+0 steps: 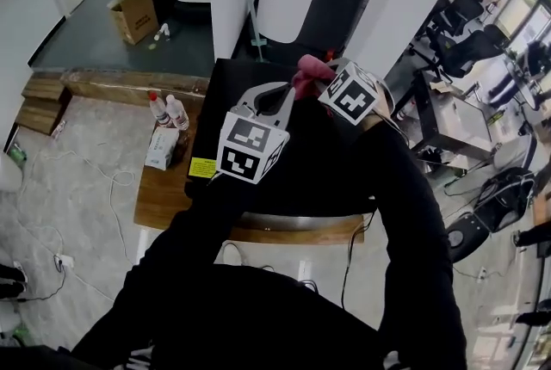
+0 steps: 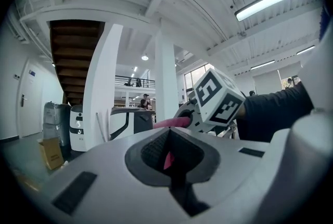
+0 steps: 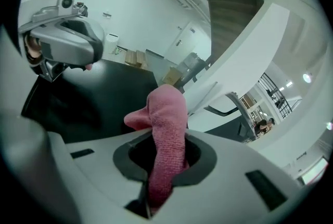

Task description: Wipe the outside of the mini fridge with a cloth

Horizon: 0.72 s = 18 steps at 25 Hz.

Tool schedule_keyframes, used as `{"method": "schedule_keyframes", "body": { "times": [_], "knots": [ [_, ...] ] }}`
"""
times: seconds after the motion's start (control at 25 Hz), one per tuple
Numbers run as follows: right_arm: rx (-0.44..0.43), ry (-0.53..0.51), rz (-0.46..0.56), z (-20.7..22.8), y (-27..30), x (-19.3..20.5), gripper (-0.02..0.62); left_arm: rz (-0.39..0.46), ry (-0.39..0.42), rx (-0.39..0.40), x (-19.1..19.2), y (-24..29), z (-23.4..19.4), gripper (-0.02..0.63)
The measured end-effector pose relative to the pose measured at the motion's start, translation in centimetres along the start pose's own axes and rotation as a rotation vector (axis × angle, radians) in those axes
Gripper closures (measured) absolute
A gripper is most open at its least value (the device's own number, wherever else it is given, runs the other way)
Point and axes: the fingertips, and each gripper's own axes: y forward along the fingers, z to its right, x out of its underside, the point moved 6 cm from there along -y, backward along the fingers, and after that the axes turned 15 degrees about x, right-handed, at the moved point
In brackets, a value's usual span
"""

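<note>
Our black sleeves point(image 1: 417, 213) nearest, our right gripper point(image 3: 165, 155) clamped on a nubbly pink terry cloth point(image 3: 167, 119), our left gripper point(image 2: 169, 158) pinching a sliver of it, both over the boxy matte-black mini fridge point(image 1: 231, 89) on a wooden bench point(image 1: 162, 200), two plastic bottles point(image 1: 168, 111) alongside, a cardboard box point(image 1: 134, 15) beyond.

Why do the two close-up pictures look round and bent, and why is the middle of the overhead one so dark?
Left gripper view: the wide-angle lens bows the columns and blackens the corners; the ceiling light glares. Right gripper view: same bending, yet the pink cloth in its jaws looks sharp. Head view: black sleeves and the black mini fridge merge into one dark mass.
</note>
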Motion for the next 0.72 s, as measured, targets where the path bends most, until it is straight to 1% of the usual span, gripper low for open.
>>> {"method": "schedule_keyframes", "body": {
  "times": [0.12, 0.24, 0.36, 0.56, 0.72],
  "knots": [
    [-0.019, 0.004, -0.038, 0.0, 2.9, 0.9, 0.535, -0.027, 0.003, 0.008, 1.0, 0.9, -0.3, 0.600],
    [-0.037, -0.027, -0.084, -0.6, 5.2, 2.1, 0.535, -0.034, 0.002, 0.018, 1.6, 1.4, -0.2, 0.600],
    [-0.043, -0.064, -0.090, -1.3, 6.6, 2.8, 0.537, -0.036, 0.000, 0.016, 1.8, 1.4, -0.3, 0.600],
    [-0.051, -0.121, -0.085, -2.3, 6.2, 2.5, 0.541, -0.036, -0.012, 0.011, 2.1, 0.7, -0.3, 0.600],
    [-0.070, -0.115, -0.069, -3.3, 4.3, 2.5, 0.543, -0.048, -0.024, -0.003, 2.3, 0.0, 0.4, 0.600]
  ]
}}
